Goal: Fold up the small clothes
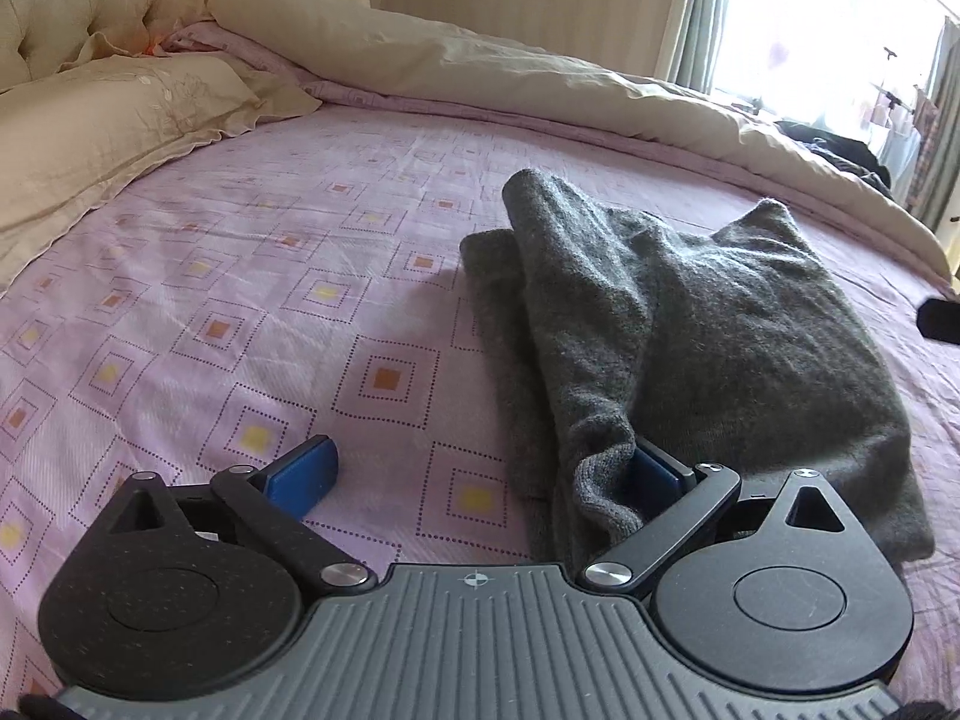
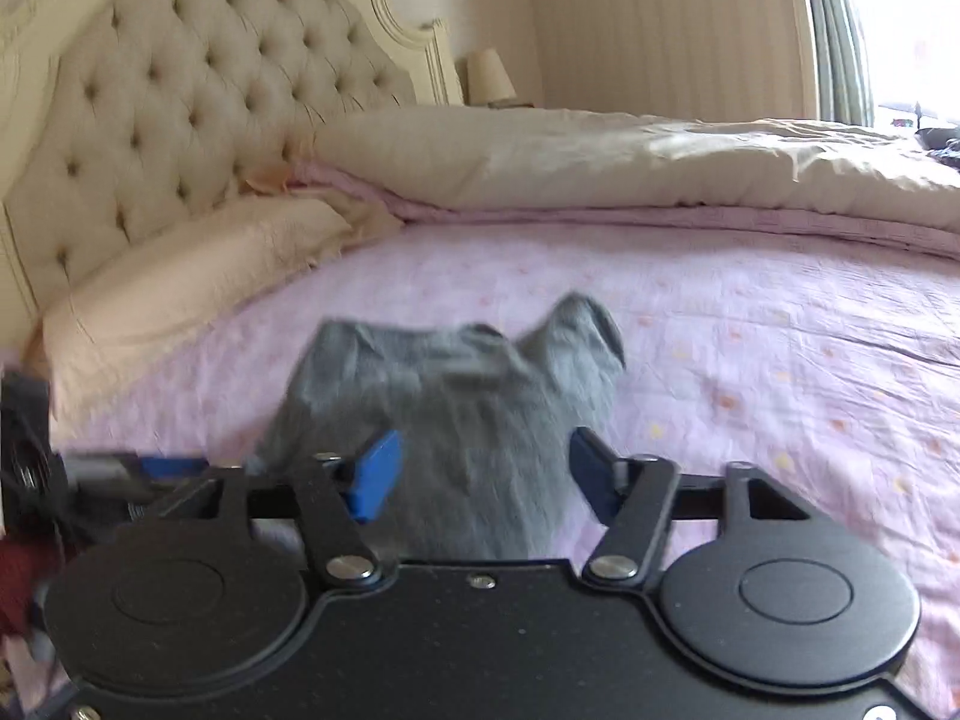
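Note:
A dark grey knitted garment (image 1: 690,324) lies partly folded on the pink patterned bed sheet (image 1: 240,276), with one layer doubled over along its left side. My left gripper (image 1: 480,471) is open wide and low over the sheet at the garment's near edge. Its left pad rests on bare sheet, while the cloth drapes over its right pad (image 1: 651,474). The right wrist view is blurred. There the same garment (image 2: 456,384) runs back between the blue pads of my right gripper (image 2: 483,474). Its jaws stand apart around the cloth, and no firm pinch shows.
A beige pillow (image 1: 102,120) and a tufted headboard (image 2: 198,96) are on the left. A rolled beige and pink duvet (image 1: 510,78) runs along the far side of the bed. A bright window (image 1: 828,18) is at the right, with dark clothes (image 1: 834,150) below it.

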### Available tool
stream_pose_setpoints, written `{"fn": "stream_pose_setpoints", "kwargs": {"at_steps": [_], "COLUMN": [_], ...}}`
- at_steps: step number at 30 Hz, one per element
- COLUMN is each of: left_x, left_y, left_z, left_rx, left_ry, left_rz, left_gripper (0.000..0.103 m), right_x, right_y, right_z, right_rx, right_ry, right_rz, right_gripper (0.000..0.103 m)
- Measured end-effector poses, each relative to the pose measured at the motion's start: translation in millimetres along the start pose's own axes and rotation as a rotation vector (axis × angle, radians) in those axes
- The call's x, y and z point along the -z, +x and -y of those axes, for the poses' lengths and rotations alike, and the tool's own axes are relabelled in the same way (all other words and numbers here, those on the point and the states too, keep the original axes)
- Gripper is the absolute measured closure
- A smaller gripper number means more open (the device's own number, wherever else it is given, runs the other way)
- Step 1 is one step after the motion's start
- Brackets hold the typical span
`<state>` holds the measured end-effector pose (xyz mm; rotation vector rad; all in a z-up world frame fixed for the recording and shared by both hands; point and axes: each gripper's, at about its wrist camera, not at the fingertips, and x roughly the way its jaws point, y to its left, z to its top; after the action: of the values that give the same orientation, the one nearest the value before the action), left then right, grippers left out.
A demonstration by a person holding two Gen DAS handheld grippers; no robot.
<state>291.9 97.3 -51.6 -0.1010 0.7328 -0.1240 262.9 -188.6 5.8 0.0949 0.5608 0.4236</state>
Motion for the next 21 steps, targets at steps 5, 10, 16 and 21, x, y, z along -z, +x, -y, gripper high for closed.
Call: {"fn": "stream_pose_setpoints", "kwargs": {"at_steps": [5,10,16,21], "left_x": [-2.0,-13.3,-53.9,-85.6], "left_y": [-1.7,-10.6,-42.8,-17.6], "left_z": [-3.4,-9.7,12.8,47.5], "left_rx": [0.019,0.061,0.050,0.059], "left_ry": [-0.018,-0.037,0.084,0.173], "left_rz": [-0.002,-0.015,0.093,0.083], "left_gripper": [0.001,0.005,0.006,0.006], "right_x": [-14.0,-12.0,-4.9,-3.7], "right_y": [56.6,103.8,105.5,102.5], "right_z": [6.2,13.8,11.7,21.1], "right_rx": [0.044,0.089,0.077,0.055], "right_ry": [0.010,0.034,0.036,0.078], "right_rz": [-0.060,-0.140,-0.121,-0.108], "right_gripper": [0.073,0.073,0.070,0.070]}}
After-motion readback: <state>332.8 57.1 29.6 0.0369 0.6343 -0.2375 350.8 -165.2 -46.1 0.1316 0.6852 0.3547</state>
